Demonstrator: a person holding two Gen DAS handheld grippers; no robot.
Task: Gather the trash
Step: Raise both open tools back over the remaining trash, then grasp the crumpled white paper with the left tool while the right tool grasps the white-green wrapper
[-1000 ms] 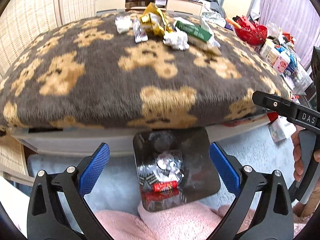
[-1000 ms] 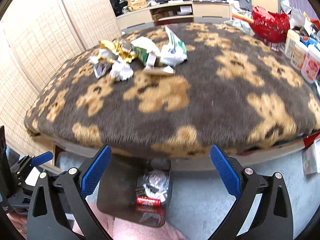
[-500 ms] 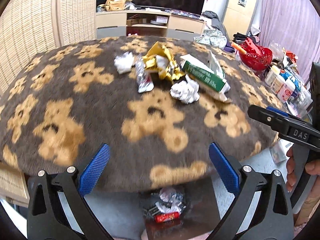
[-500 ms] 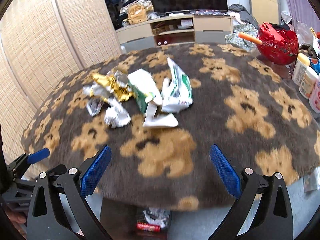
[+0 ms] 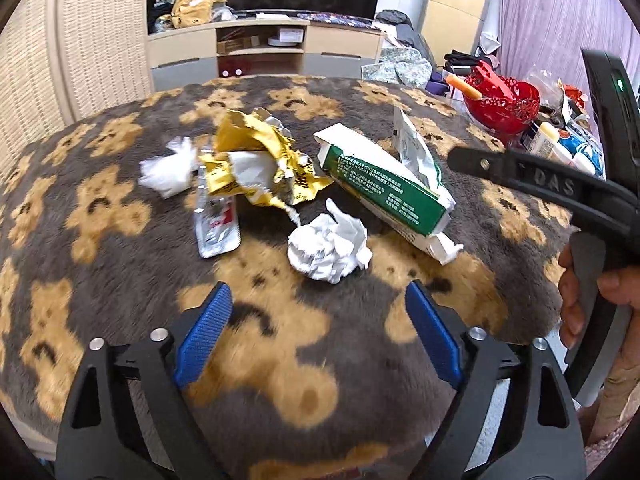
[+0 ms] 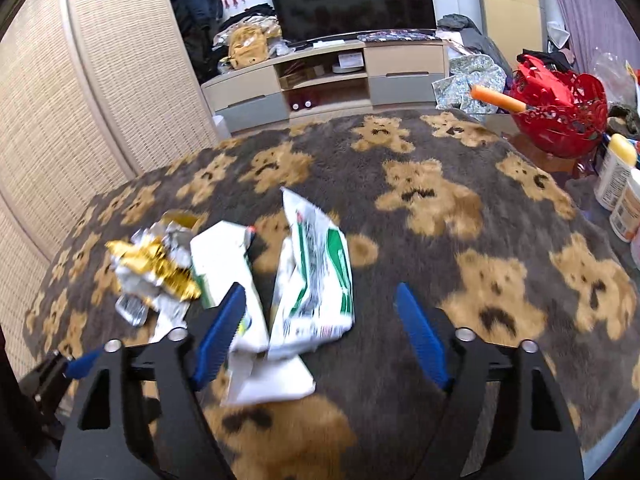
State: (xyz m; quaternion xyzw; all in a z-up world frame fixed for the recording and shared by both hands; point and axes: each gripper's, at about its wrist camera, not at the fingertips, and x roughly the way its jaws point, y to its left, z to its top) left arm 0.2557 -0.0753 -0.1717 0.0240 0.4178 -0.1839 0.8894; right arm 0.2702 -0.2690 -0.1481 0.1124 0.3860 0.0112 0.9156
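Note:
Trash lies on a table under a brown bear-print blanket. In the left wrist view I see a crumpled white paper ball, a yellow foil wrapper, a silver sachet, a white tissue wad and a green-and-white carton. My left gripper hovers just short of the paper ball, its jaws closing with nothing between them. In the right wrist view my right gripper is over the carton and a green-and-white bag; its jaws are closing, the bag's lower end between them, untouched.
A red basket with an orange stick and several bottles stand at the table's right edge. A TV stand and a woven screen lie behind. A hand holds the right gripper at the left view's right edge.
Both grippers have moved from over the floor bin forward above the table toward the trash pile. The bin has dropped out of view. Both pairs of jaws have narrowed.

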